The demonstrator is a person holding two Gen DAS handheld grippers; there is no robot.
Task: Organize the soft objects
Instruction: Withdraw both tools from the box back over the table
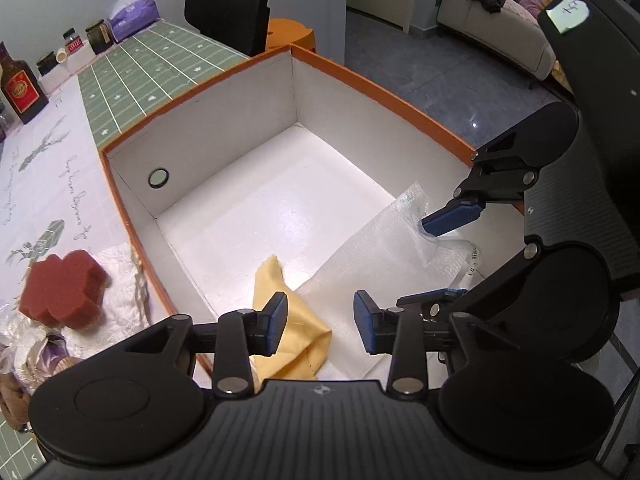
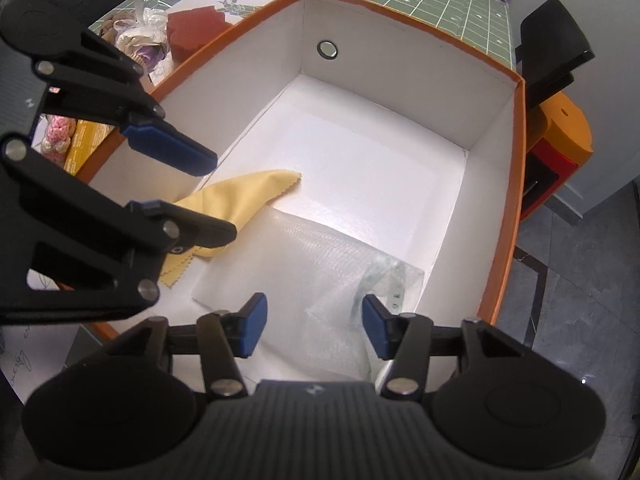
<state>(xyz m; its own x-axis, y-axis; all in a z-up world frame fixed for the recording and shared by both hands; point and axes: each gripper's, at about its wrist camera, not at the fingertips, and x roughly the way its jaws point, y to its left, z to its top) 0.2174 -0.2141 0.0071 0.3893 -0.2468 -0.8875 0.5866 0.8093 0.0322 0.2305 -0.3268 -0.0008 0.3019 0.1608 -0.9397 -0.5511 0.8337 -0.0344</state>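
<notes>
An orange box with white inner walls [image 1: 240,120] [image 2: 400,60] stands on the table. On its floor lie a yellow cloth [image 1: 272,280] [image 2: 248,188] and a translucent mesh bag [image 1: 360,256] [image 2: 312,264]. My left gripper [image 1: 320,320] [image 2: 222,198] hangs open over the cloth's edge, nothing pressed between its blue pads. My right gripper [image 2: 314,326] [image 1: 416,264] is open above the bag's near end; one raised corner of the bag rests against its upper finger. A dark red sponge [image 1: 64,288] [image 2: 192,28] lies outside the box on the table.
Crumpled white wrapping [image 1: 120,280] and small plush items [image 2: 136,36] lie by the sponge. A bottle [image 1: 20,84], jars [image 1: 98,36] and a purple tissue pack [image 1: 132,16] line the table's far side. A black chair [image 1: 228,4] and an orange stool [image 2: 564,136] stand beyond the box.
</notes>
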